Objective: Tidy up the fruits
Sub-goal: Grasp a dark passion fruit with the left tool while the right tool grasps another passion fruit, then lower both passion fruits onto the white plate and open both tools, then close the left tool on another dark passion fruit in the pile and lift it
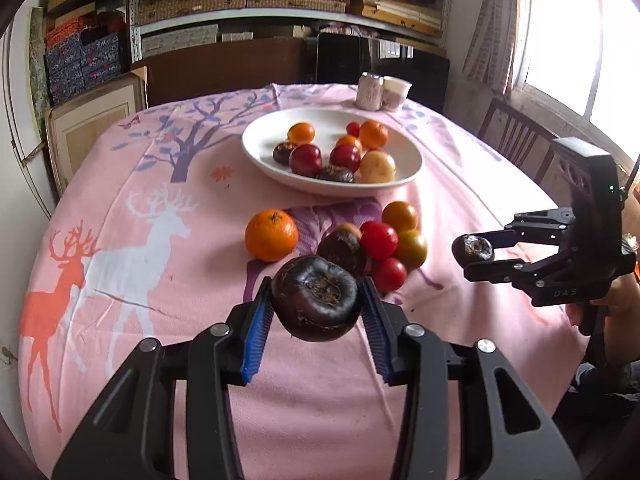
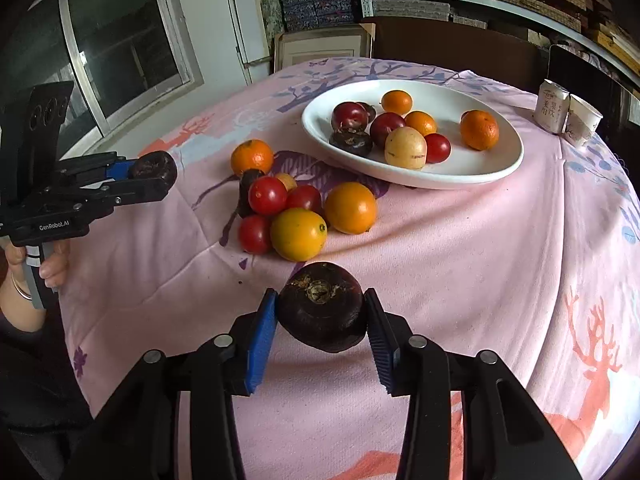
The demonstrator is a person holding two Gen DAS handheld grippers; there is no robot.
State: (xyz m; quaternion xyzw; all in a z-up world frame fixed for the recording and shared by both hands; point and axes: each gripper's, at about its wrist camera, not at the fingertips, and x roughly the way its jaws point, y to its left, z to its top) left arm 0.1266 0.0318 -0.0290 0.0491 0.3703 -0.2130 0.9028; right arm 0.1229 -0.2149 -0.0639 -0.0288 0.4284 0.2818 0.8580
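My left gripper (image 1: 316,304) is shut on a dark purple round fruit (image 1: 316,298), lifted off the pink cloth. My right gripper (image 2: 322,312) is shut on a second dark purple fruit (image 2: 322,306), also off the cloth. Each gripper shows in the other's view: the right gripper (image 1: 474,254) at the right edge, the left gripper (image 2: 154,174) at the left edge. A white oval plate (image 1: 256,140) holds several oranges, red fruits, dark fruits and a yellow one. A loose cluster of red and orange fruits (image 2: 298,212) and an orange (image 1: 271,235) lie on the cloth before the plate.
A can (image 1: 370,90) and a paper cup (image 1: 396,92) stand behind the plate at the table's far edge. Shelves of boxes fill the back wall. A wooden chair (image 1: 516,140) stands by the window. A person's hand (image 2: 24,264) holds the left gripper's handle.
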